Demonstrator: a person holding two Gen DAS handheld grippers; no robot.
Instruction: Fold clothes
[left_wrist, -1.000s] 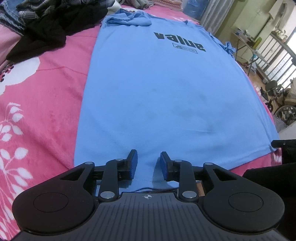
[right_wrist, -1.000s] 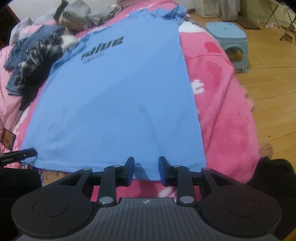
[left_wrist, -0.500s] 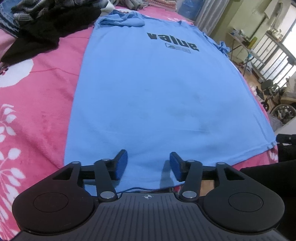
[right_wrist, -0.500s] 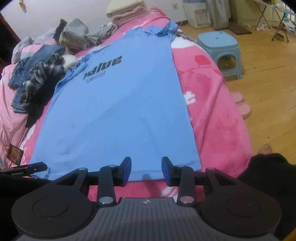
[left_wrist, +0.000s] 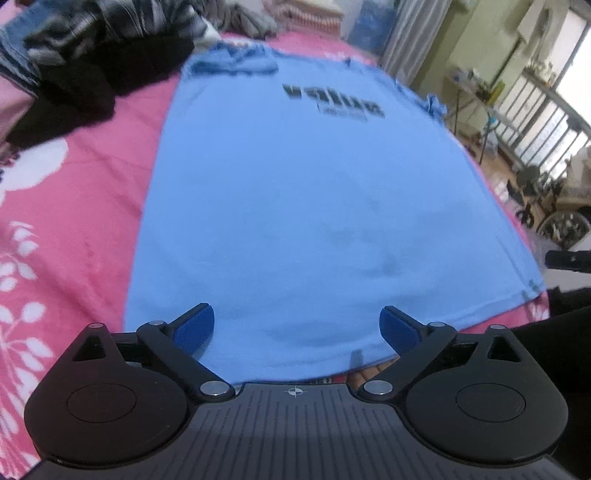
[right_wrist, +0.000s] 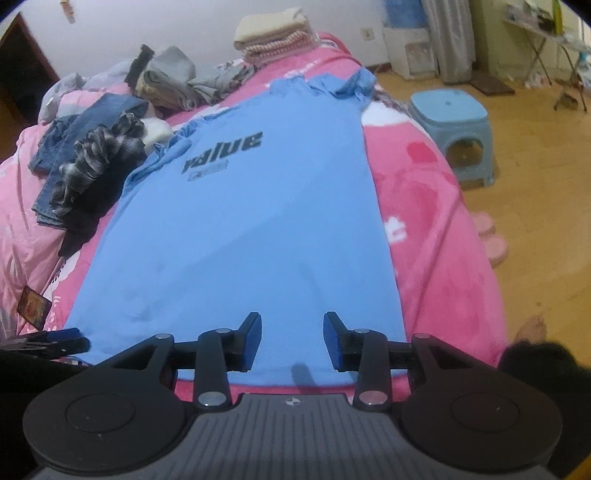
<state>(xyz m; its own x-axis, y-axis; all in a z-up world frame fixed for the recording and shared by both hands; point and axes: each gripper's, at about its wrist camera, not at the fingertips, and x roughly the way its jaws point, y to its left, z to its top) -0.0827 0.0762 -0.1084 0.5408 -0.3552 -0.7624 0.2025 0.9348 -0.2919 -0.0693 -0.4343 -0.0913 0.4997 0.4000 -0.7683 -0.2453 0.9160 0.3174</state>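
Observation:
A light blue T-shirt (left_wrist: 314, 206) with black "value" lettering lies flat and face up on the pink bed (left_wrist: 74, 206), its hem towards me. My left gripper (left_wrist: 296, 326) hovers over the hem's left part, jaws wide open with nothing between them. In the right wrist view the same T-shirt (right_wrist: 251, 229) stretches away, both sleeves rumpled at the far end. My right gripper (right_wrist: 292, 339) is open above the hem near its right corner, holding nothing. The left gripper's fingertip (right_wrist: 62, 338) shows at that view's left edge.
A heap of dark, plaid and denim clothes (right_wrist: 85, 166) lies left of the shirt, with folded items (right_wrist: 273, 33) at the bed's far end. A blue plastic stool (right_wrist: 456, 125) and pink slippers (right_wrist: 489, 236) stand on the wooden floor at right. A person's bare foot (right_wrist: 532, 328) is near the bed.
Both grippers have opened wider, the left one most, and both have lifted and drawn back a little from the hem. The T-shirt lies as before.

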